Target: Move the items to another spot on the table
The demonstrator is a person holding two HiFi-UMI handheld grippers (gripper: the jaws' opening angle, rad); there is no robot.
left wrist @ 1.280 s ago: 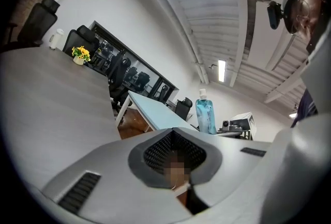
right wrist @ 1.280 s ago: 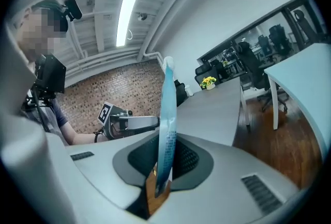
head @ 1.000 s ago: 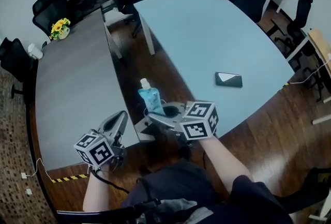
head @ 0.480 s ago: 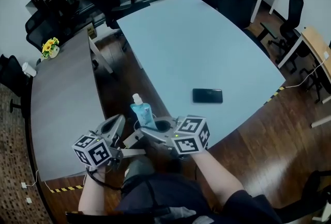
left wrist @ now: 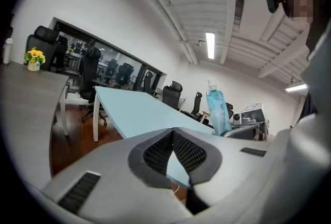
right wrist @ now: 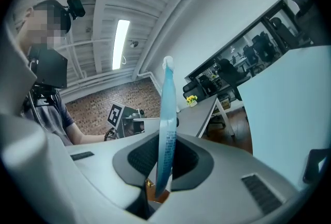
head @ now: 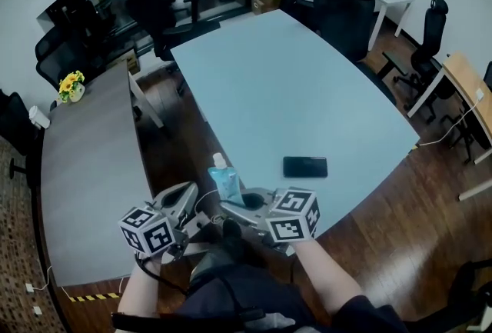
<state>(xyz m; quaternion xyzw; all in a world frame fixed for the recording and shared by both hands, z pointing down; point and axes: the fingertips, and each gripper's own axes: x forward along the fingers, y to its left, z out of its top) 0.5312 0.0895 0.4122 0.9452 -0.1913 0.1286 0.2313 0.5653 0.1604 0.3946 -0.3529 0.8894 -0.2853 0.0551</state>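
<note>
- Right gripper (right wrist: 164,160): jaws nearly closed, pads clamped on both flat faces of a thin blue pouch (right wrist: 166,114). The pouch is seen edge-on in the right gripper view and fills the gap between the pads.
- Pouch: upright, white cap at the top, clear blue body. In the head view it stands at the near left edge of the light blue table (head: 269,85), just in front of the person. Cannot tell whether its base touches the tabletop.
- Left gripper (left wrist: 173,137): jaws fully closed, ribbed pads meeting at the tips, nothing between them. It is held to the left of the right gripper, near it but apart, and points toward the far side. In its own view the pouch shows off to the right, upright in the other gripper.
- Black phone (head: 305,167): flat on the light blue table, screen side dark, to the right of the pouch and near the table's near edge. Neither gripper touches it.
- Grey table (head: 84,162): at left, separated from the blue one by a strip of wooden floor. A small pot of yellow flowers (head: 71,85) stands at its far end.
- Black office chairs (head: 346,4): at the far and right sides of the blue table.
</note>
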